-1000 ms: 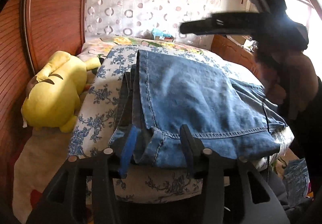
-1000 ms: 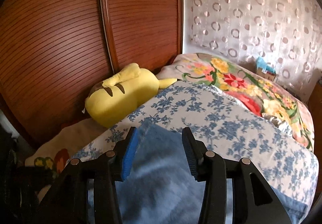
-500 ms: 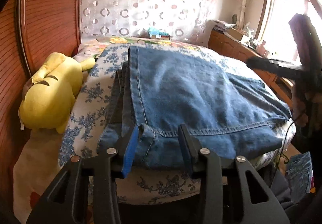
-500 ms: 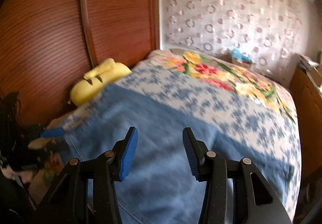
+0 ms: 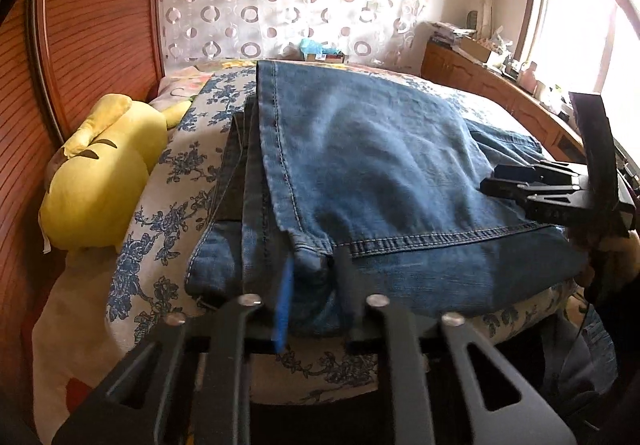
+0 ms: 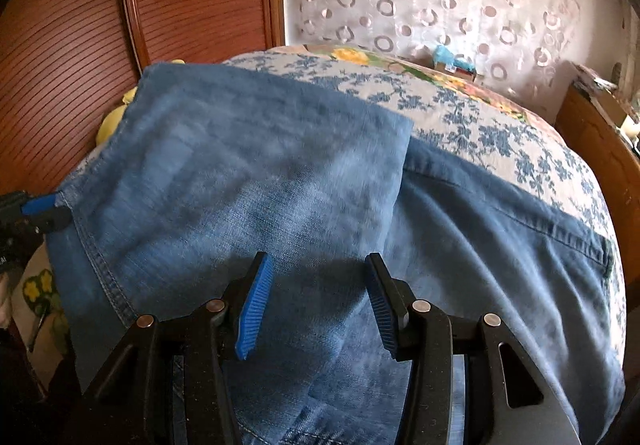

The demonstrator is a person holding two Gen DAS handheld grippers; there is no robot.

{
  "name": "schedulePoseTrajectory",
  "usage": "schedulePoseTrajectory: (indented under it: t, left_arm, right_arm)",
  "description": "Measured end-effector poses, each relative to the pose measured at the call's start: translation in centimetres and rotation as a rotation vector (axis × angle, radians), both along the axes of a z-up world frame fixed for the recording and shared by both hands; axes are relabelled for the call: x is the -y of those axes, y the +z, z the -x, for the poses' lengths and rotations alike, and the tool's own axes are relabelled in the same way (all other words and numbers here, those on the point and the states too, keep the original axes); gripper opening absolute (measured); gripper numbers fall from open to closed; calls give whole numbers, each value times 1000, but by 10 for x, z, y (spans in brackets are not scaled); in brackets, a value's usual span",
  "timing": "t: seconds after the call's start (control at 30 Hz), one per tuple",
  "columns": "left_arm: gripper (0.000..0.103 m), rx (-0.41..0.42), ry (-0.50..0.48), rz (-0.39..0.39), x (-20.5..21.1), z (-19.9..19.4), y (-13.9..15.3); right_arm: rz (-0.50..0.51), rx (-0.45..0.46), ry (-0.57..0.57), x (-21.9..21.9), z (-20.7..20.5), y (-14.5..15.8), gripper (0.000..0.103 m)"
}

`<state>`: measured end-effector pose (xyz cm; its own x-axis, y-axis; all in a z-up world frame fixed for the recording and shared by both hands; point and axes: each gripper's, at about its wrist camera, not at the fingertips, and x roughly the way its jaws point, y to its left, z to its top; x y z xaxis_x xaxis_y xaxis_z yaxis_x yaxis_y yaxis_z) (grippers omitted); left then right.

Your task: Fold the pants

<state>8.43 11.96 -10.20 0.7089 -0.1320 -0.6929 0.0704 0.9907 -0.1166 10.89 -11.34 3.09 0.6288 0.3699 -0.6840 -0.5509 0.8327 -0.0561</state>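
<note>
Now narrowed from a wider gap, left gripper [image 5: 310, 281] pinching the hem corner of the jeans [image 5: 380, 165] folded on the bed [image 5: 168, 181]. Right gripper [image 6: 316, 305] lower than before, half open above the denim, gripping nothing.

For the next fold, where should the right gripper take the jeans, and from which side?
Best guess: the stitched hem at the near bed edge, approached from the front. It is a thick, straight edge overhanging the bedspread. The left gripper already pinches the hem's left corner; the right gripper is open above the jeans.
</note>
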Motion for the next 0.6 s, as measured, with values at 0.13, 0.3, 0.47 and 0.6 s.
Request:
schedulePoseTrajectory:
  t: [0.13, 0.3, 0.47, 0.6]
  left_arm:
    - [11, 20, -2, 0, 1, 6, 6]
    - [9, 71, 20, 17, -5, 19, 24]
    - [9, 48, 28, 8, -7, 17, 19]
    - [9, 35, 30, 3, -6, 13, 14]
  right_arm:
    - [-3, 1, -4, 0, -1, -5, 50]
    - [-38, -13, -12, 6, -4, -9, 51]
    - [-53, -9, -28, 10, -4, -10, 51]
    - [-58, -2, -36, 14, 0, -9, 51]
